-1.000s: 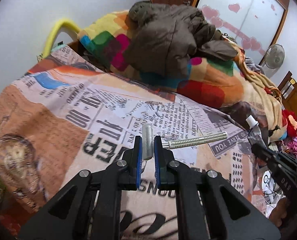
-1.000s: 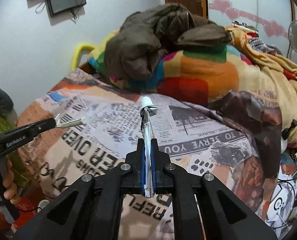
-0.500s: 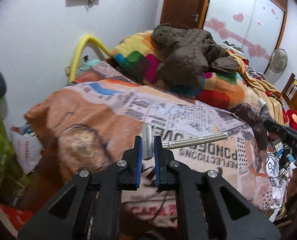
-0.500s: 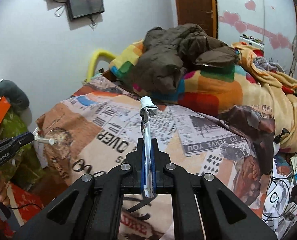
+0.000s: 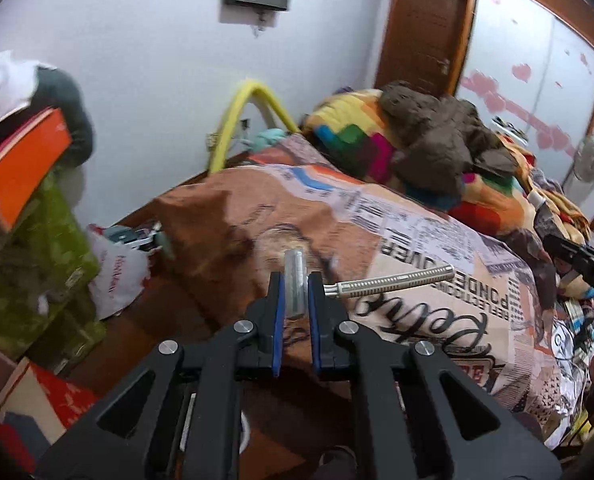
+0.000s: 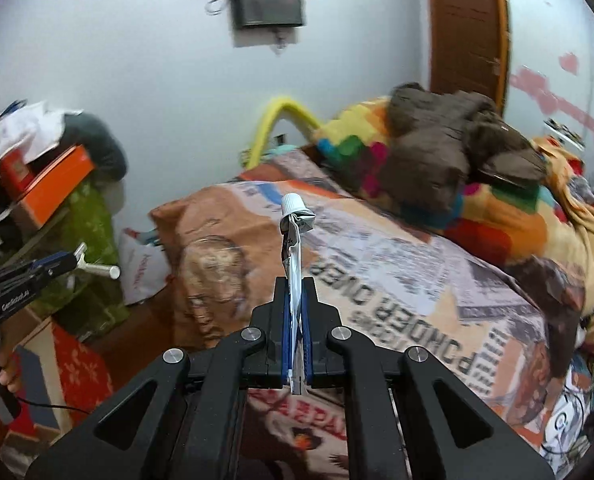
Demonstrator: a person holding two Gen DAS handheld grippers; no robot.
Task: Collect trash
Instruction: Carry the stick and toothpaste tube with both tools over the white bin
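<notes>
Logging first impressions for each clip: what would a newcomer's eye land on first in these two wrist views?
Probably the trash held up close: the left gripper is shut on a metal razor whose handle juts right, and the right gripper pinches a squeezed tube, cap up. Behind both, the newspaper-print bedspread fills the middle, with a brown jacket heaped beyond.

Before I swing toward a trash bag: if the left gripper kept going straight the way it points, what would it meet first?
Probably the newspaper-print bedspread at the bed's near corner; the left gripper, shut on a razor, aims there. Depth is unclear.
</notes>
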